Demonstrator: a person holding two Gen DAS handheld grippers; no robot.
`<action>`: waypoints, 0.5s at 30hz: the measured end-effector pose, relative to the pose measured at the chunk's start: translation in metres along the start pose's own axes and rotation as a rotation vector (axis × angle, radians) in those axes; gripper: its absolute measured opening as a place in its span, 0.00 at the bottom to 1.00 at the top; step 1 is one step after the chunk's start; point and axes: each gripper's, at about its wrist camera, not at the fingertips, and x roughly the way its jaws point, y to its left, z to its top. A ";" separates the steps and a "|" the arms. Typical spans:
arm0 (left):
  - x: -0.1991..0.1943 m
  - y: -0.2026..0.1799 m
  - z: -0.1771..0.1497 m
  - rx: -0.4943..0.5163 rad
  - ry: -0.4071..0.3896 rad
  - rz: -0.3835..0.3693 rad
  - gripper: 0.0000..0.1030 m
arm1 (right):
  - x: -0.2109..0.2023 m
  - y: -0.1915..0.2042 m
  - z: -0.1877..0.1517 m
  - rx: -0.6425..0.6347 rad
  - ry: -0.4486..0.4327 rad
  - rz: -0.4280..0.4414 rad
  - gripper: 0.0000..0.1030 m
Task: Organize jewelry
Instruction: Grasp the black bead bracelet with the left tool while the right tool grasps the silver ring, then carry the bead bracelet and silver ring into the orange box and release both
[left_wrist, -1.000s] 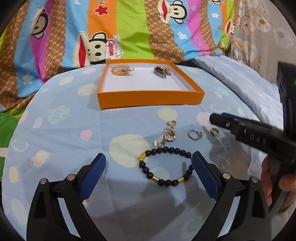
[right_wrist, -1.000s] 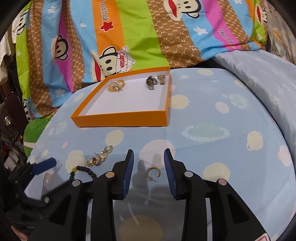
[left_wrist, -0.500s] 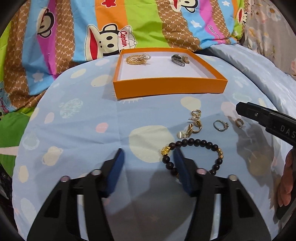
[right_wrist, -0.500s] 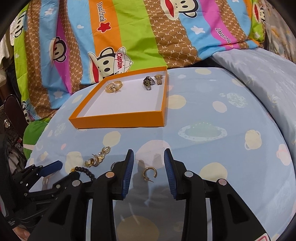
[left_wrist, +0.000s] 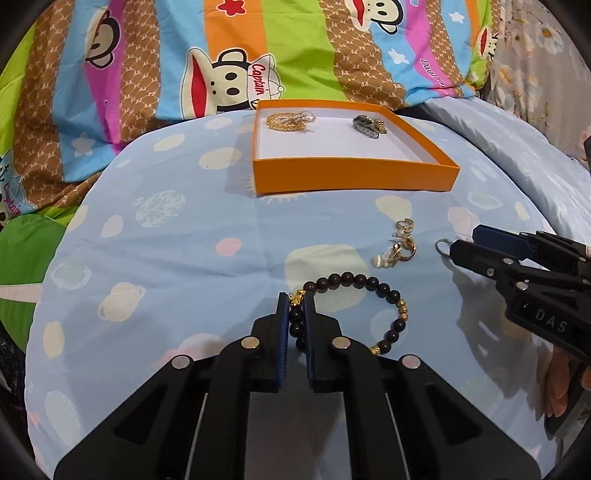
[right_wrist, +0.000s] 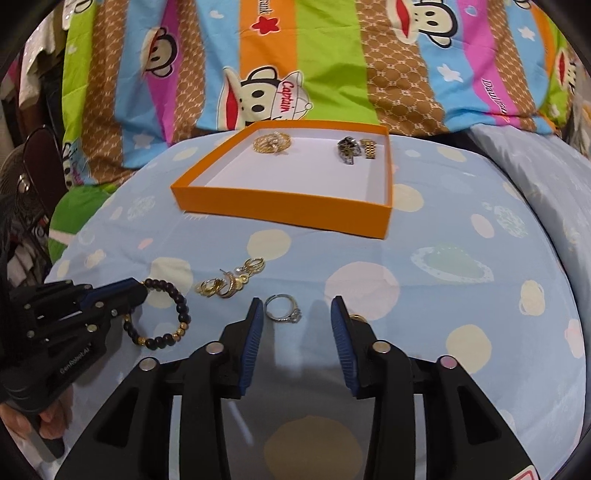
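My left gripper (left_wrist: 295, 301) is shut on the near-left side of a black bead bracelet (left_wrist: 369, 282) with gold beads, which lies on the blue spotted bedsheet. The same gripper (right_wrist: 122, 291) and bracelet (right_wrist: 177, 306) show at the left of the right wrist view. My right gripper (right_wrist: 296, 308) hangs low over the sheet with its jaws opening. A silver ring (right_wrist: 283, 309) lies between them near the left finger, untouched. A gold hoop earring (right_wrist: 356, 317) peeks out behind the right finger. The orange box (right_wrist: 280, 206) holds gold bangles (right_wrist: 272, 143) and a watch (right_wrist: 349, 149).
A cluster of gold earrings (right_wrist: 229, 284) lies on the sheet between bracelet and box. A striped cartoon-monkey blanket (right_wrist: 332, 55) rises behind the box. A pale blue pillow (left_wrist: 535, 155) lies at the right. A person's hand (right_wrist: 48, 417) holds the left gripper's handle.
The left jaws closed from wide open onto the bracelet's left side. The right gripper shifted left from over the gold hoop to the silver ring, and its jaws widened.
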 end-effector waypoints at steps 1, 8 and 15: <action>0.000 0.002 -0.001 -0.004 0.001 -0.003 0.07 | 0.001 0.001 0.000 -0.002 0.005 0.003 0.39; 0.001 0.000 -0.001 -0.006 0.001 -0.001 0.07 | 0.013 0.002 0.005 -0.002 0.038 0.007 0.39; 0.001 0.000 -0.001 -0.004 0.000 0.000 0.07 | 0.011 0.007 0.003 -0.029 0.036 -0.013 0.21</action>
